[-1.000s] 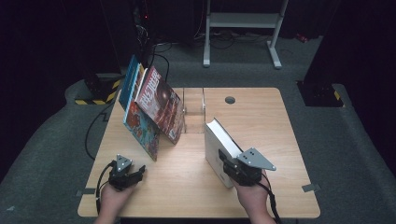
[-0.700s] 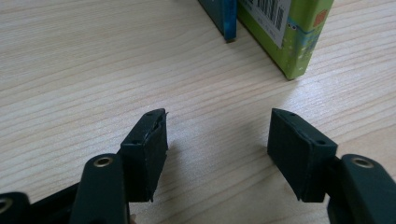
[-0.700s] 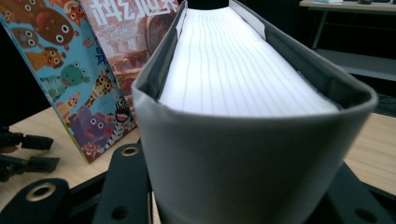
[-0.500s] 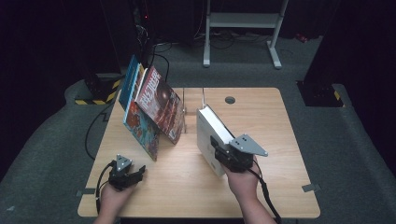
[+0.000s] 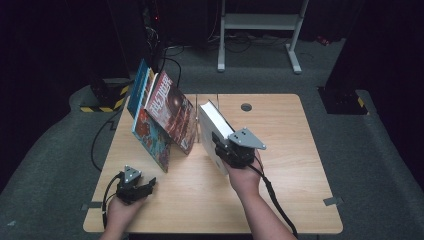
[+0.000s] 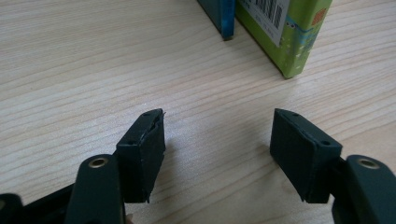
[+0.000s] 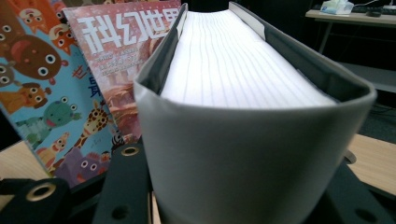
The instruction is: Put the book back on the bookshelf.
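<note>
A thick grey book (image 5: 214, 126) with white pages stands tilted on its edge near the table's middle. My right gripper (image 5: 226, 151) is shut on its near spine end. In the right gripper view the grey book (image 7: 243, 116) rises between the two black jaws, close to a red magazine (image 7: 126, 60) and a cartoon-animal book (image 7: 42, 79). These lean leftward in a row: the red magazine (image 5: 171, 114), the cartoon book (image 5: 150, 137) and a blue book (image 5: 137, 91). My left gripper (image 5: 140, 188) rests open at the front left, with bare wood between its jaws (image 6: 217, 149).
A thin wire bookend (image 5: 207, 106) stands just behind the grey book. The wooden table (image 5: 300, 165) has a round cable hole (image 5: 246, 106) at the back. Corners of a blue book (image 6: 223, 18) and a green book (image 6: 286, 37) stand ahead of the left gripper. A metal stand (image 5: 260, 25) stands on the floor beyond.
My right gripper has carried the grey book leftward and away from me, toward the leaning books, and raised it more upright. The left gripper has stayed put.
</note>
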The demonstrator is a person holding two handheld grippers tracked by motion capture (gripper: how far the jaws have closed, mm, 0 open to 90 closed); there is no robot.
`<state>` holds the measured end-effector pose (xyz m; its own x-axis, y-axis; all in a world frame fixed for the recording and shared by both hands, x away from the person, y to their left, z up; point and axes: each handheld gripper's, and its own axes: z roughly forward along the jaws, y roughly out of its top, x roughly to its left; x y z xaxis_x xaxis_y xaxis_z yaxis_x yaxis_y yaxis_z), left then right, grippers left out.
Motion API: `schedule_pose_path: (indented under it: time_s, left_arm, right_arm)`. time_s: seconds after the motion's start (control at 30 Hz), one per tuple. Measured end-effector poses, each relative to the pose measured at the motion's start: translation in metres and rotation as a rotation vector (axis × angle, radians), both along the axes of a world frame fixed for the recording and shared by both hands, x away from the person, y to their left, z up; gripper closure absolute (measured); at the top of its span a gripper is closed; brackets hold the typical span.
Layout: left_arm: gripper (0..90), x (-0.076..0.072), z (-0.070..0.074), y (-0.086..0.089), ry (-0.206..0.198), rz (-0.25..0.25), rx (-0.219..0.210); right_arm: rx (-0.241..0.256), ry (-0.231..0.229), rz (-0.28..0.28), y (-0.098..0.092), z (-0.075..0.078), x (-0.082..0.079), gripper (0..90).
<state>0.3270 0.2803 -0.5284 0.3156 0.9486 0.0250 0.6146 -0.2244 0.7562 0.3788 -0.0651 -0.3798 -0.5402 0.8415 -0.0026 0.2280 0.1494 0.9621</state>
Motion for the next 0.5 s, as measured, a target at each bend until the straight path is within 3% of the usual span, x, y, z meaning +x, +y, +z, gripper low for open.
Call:
schedule_pose_path:
  time_s: [0.5]
  left_arm:
    - [35.9,0.000,0.000,0.000,0.002,0.001,-0.008]
  right_arm:
    - [-0.015,0.009,-0.046,0.020,-0.005,0.035,54.3]
